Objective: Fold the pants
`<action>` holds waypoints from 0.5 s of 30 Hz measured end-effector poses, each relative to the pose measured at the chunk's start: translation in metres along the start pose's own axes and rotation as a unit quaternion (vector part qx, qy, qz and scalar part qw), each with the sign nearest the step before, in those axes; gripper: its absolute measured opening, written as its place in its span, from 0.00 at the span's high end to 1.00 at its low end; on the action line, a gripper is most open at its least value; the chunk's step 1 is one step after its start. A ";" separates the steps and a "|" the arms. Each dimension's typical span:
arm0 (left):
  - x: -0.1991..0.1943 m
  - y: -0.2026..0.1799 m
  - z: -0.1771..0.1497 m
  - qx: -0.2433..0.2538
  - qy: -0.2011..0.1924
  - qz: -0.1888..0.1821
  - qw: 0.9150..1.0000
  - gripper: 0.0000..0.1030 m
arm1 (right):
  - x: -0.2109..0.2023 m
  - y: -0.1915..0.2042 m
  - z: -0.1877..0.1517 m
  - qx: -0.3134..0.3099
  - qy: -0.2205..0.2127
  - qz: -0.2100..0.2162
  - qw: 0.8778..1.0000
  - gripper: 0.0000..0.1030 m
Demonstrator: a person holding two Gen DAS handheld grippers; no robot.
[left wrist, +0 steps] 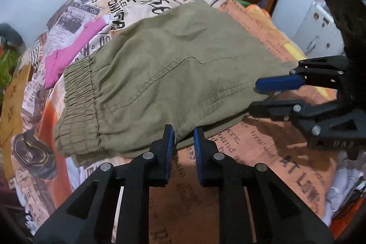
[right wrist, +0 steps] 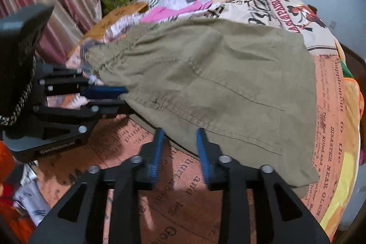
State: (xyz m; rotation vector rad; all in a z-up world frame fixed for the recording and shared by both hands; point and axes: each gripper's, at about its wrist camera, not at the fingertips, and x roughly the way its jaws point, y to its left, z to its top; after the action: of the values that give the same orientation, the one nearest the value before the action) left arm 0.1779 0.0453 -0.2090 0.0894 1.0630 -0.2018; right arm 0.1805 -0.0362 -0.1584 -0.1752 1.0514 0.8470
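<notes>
The pants (left wrist: 173, 74) are spread on the printed bedcover (left wrist: 263, 166). In the left wrist view, a pink garment (left wrist: 68, 56) is laid at their ten o'clock, and the right gripper (left wrist: 254, 97) at their four o'clock edge.

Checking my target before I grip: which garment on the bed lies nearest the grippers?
The olive-green pants: their near edge reaches the left gripper and the right gripper. The pink garment lies farther back, beyond the pants.
</notes>
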 end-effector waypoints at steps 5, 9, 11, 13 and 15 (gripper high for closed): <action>-0.030 0.020 0.003 -0.022 -0.037 0.025 0.999 0.73 | -0.019 -0.012 0.011 0.035 -0.040 -0.003 0.999 0.62; -0.027 0.048 0.006 -0.067 -0.039 0.046 0.996 0.62 | -0.002 -0.022 0.014 0.059 -0.021 -0.020 0.998 0.62; -0.013 0.063 0.003 -0.088 -0.021 0.059 0.994 0.62 | 0.014 -0.026 0.009 0.059 0.003 -0.032 0.998 0.62; 0.000 0.073 -0.003 -0.099 -0.005 0.098 0.990 0.61 | 0.019 -0.029 0.000 0.056 0.017 -0.042 0.997 0.62; 0.007 0.082 -0.014 -0.109 -0.009 0.128 0.986 0.35 | 0.014 -0.034 -0.009 0.049 0.006 -0.050 0.998 0.62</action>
State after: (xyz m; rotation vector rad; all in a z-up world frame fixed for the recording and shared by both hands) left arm 0.1861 0.1268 -0.2242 0.0269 1.0396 0.1465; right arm 0.2008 -0.0562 -0.1834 -0.1486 1.0847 0.7034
